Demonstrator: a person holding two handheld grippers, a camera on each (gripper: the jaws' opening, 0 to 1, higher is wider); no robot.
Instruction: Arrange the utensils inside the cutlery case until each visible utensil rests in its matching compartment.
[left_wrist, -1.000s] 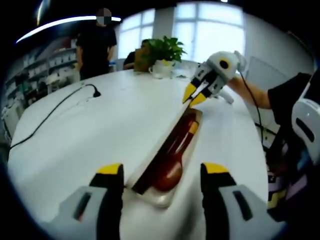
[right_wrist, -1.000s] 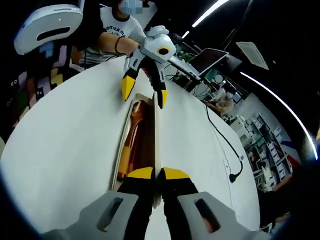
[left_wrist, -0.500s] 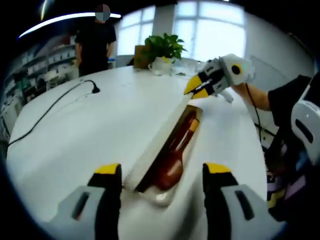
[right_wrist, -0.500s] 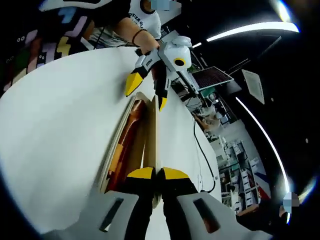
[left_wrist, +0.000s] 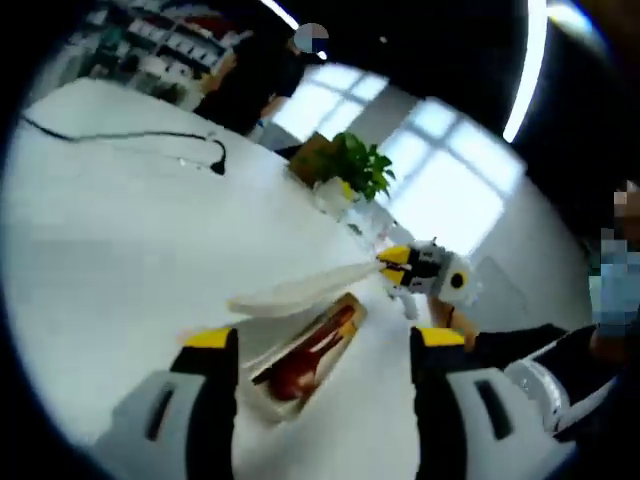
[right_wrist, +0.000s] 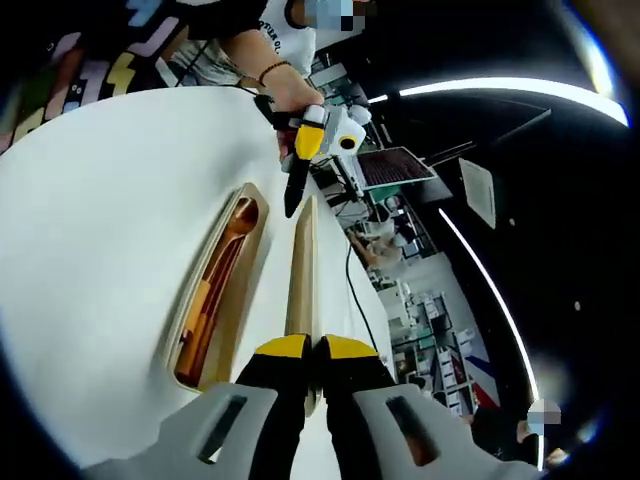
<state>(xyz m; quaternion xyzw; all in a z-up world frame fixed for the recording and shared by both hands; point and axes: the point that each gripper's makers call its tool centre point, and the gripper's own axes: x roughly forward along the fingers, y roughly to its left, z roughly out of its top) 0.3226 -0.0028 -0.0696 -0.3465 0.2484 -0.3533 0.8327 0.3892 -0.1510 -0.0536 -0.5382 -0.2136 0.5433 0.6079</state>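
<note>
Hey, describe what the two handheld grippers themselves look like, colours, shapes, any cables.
Both grippers have grey bodies with slotted panels and black fingers capped with yellow tips. The left gripper has two broad grey blocks; seen from the right gripper view, its head is a rounded white housing with a yellow-ringed dark spot. The right gripper looks the same; from the left gripper view it shows the same white housing. No cable is clear.

You were working in an office-like lab. A big white table (left_wrist: 120, 250), potted plant (left_wrist: 358, 172), laptop (right_wrist: 397, 166) and stocked shelves (right_wrist: 440, 330) surrounded you.
</note>
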